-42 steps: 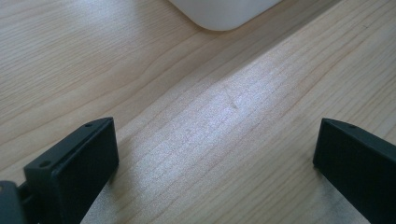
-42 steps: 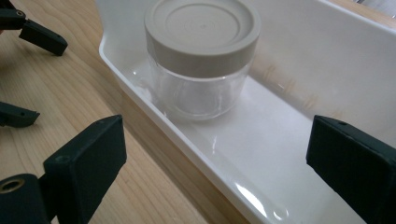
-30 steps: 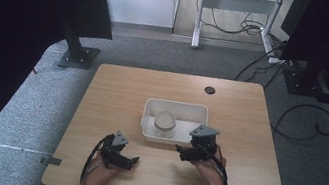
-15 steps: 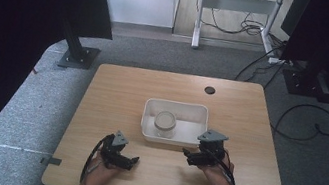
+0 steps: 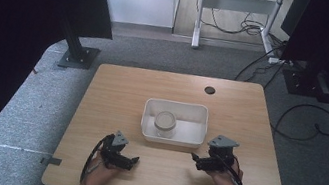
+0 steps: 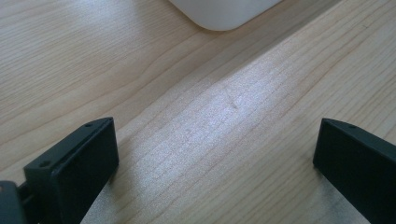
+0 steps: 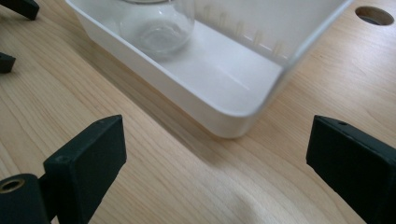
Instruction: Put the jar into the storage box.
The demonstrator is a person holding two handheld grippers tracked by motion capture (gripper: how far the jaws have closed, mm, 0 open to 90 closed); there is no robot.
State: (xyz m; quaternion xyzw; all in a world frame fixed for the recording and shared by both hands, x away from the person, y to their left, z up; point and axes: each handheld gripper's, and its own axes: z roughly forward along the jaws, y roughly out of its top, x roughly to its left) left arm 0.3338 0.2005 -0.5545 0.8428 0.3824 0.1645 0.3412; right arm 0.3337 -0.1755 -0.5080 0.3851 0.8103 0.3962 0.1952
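The pale matt wooden table [image 5: 117, 89] shows fine grain; the white rectangular plastic tray [image 7: 233, 109] looks smooth (slightly glossy), the clear glass jar [image 7: 156, 23] shiny.

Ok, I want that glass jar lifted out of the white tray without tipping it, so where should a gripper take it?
Take the glass jar by its neck, just under the rim, from straight above. It stands upright in the white tray, whose walls likely block a side approach. The right gripper has its jaws open and faces the tray.
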